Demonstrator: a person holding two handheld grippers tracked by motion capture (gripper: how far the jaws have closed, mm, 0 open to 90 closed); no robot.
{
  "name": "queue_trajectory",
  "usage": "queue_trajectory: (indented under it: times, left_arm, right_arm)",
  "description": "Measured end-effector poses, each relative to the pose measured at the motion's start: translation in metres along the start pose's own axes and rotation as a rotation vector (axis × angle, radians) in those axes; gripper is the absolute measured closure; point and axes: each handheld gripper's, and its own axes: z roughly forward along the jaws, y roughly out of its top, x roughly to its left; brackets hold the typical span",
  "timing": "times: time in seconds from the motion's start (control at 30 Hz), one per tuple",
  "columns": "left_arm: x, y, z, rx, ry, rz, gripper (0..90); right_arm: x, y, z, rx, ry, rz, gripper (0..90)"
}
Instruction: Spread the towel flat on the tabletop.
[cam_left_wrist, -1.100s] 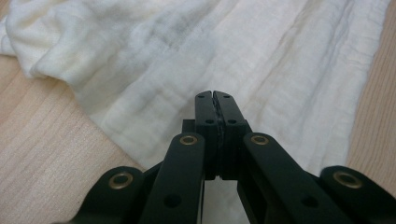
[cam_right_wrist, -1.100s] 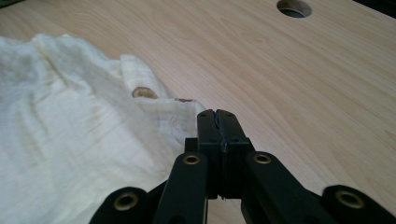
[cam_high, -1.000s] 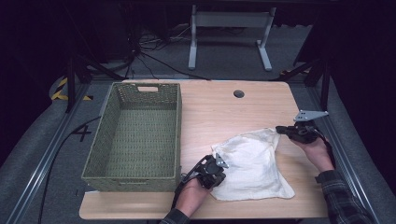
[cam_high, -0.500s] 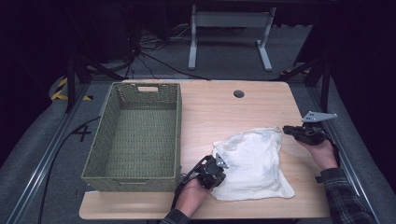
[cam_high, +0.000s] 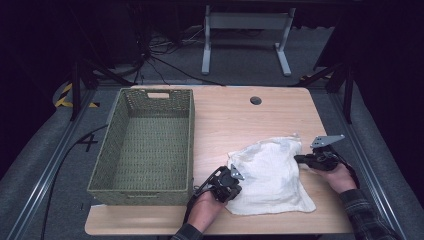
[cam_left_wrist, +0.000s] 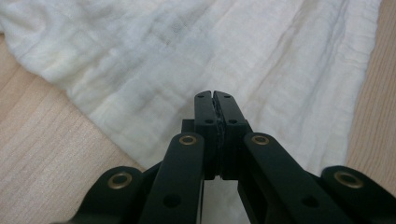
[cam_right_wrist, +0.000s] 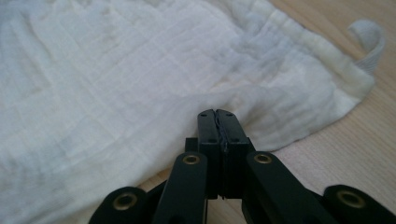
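One white cloth (cam_high: 270, 175) is lying crumpled on the table (cam_high: 235, 120), right of one green woven basket (cam_high: 145, 145). The left gripper (cam_high: 231, 176) and right gripper (cam_high: 300, 159) are each sitting at an opposite cloth edge, jaws pressed together over the fabric; whether they are pinching it is unclear.

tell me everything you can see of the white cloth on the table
The white cloth is a thin, crinkled, gauze-like fabric, off-white, lying mostly flat with soft wrinkles on the right half of the wooden table, apart from the basket. It has a thicker hemmed edge and a small fabric loop at one corner. The left gripper rests shut at its near-left edge, the right gripper shut at its right edge; whether either pinches fabric cannot be told.
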Motion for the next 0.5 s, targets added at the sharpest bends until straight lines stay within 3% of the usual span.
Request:
queue_trajectory:
  times: [0.3, 0.4, 0.5]
  left_arm:
    - [-0.001, 0.000, 0.000, 0.004, 0.005, 0.003, 89.5]
    - [-0.002, 0.000, -0.001, 0.007, 0.011, 0.005, 89.5]
    - [-0.001, 0.000, 0.000, 0.006, 0.009, 0.004, 89.5]
  right_arm:
    - [-0.008, -0.007, -0.007, 0.033, -0.051, 0.012, 89.4]
    - [-0.014, -0.013, -0.014, 0.047, -0.090, 0.016, 89.4]
    - [-0.020, -0.019, -0.020, 0.075, -0.167, 0.009, 89.4]
